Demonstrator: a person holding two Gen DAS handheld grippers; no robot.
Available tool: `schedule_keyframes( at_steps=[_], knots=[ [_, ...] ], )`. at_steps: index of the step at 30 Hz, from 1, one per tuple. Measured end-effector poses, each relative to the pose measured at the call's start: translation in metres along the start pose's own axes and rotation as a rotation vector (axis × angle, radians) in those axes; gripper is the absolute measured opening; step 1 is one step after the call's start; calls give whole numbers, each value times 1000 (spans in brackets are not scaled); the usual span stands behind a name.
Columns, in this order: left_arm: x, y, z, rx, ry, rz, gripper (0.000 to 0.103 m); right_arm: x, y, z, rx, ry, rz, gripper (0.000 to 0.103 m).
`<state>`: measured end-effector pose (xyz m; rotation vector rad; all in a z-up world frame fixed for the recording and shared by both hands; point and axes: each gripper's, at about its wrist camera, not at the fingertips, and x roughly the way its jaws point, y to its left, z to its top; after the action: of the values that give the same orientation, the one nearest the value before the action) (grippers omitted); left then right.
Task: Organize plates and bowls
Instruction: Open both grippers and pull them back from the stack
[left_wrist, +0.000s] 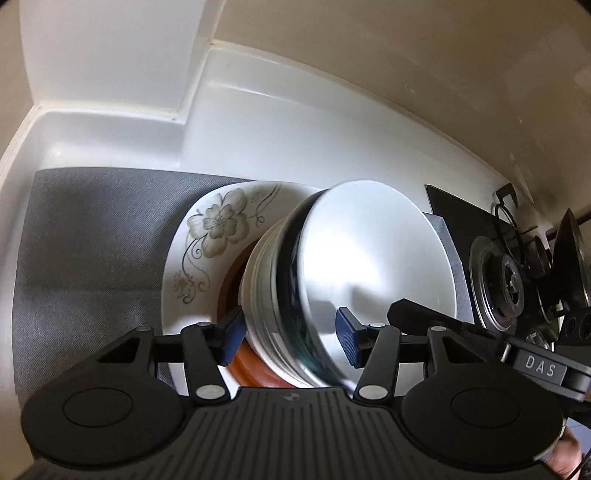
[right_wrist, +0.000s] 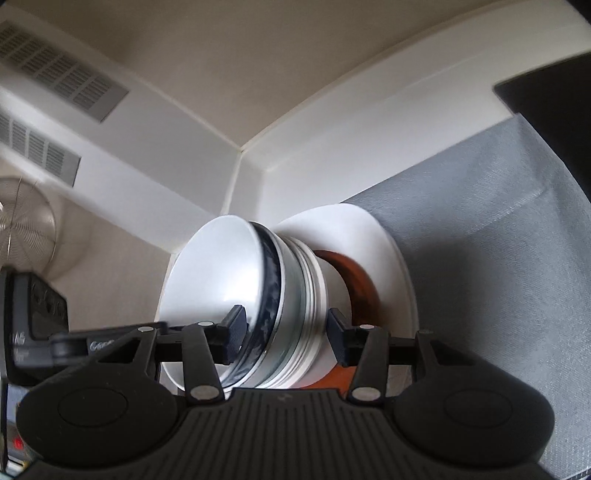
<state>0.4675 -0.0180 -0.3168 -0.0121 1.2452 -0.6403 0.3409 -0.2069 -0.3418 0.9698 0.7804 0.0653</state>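
Observation:
A stack of nested bowls (left_wrist: 295, 295) stands on a brown plate (left_wrist: 255, 365), which lies on a white plate with a grey flower print (left_wrist: 207, 236). The top bowl (left_wrist: 373, 258) is white; below it are a dark marbled one and white ribbed ones. My left gripper (left_wrist: 291, 332) is open with its jaws on either side of the stack's rims. My right gripper (right_wrist: 286, 334) is open too, its jaws around the same stack (right_wrist: 295, 295) from the opposite side. The brown plate (right_wrist: 364, 291) and the white plate (right_wrist: 391, 258) show behind the bowls.
A grey mat (left_wrist: 92, 258) covers the white counter (left_wrist: 295, 147) under the plates. A black gas stove (left_wrist: 509, 280) stands to the right. The counter meets cream walls in a corner (right_wrist: 240, 151). A vent grille (right_wrist: 66, 81) and a wire fan guard (right_wrist: 26, 225) show in the right wrist view.

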Motion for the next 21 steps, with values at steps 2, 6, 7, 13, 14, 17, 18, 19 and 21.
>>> schedule_keyframes(
  at_steps=[2,6,7,13,14,17,18,19,21],
  knots=[
    [1,-2,-2,8,-12,6,55,0,0,-2,-22,-1,-13,53],
    [-3,-2,-8,12,-54,2,55,1,2,-4,-48,11,-18,59],
    [-8,-2,-11,5,-71,4,55,0,3,-6,-50,17,-23,61],
    [-68,-23,-41,50,-281,110,89,-37,26,-25,-124,-26,-170,90],
    [-79,-29,-48,58,-302,143,89,-46,33,-30,-150,-35,-212,90],
    [-118,-61,-74,106,-351,285,91,-72,60,-48,-244,-31,-390,90],
    [-132,-74,-84,132,-369,303,95,-83,70,-54,-279,-30,-415,90],
    [-147,-86,-95,148,-386,309,98,-95,81,-61,-309,-38,-433,92],
    [-177,-114,-115,158,-415,322,101,-125,106,-75,-362,-55,-446,99]
  ],
)
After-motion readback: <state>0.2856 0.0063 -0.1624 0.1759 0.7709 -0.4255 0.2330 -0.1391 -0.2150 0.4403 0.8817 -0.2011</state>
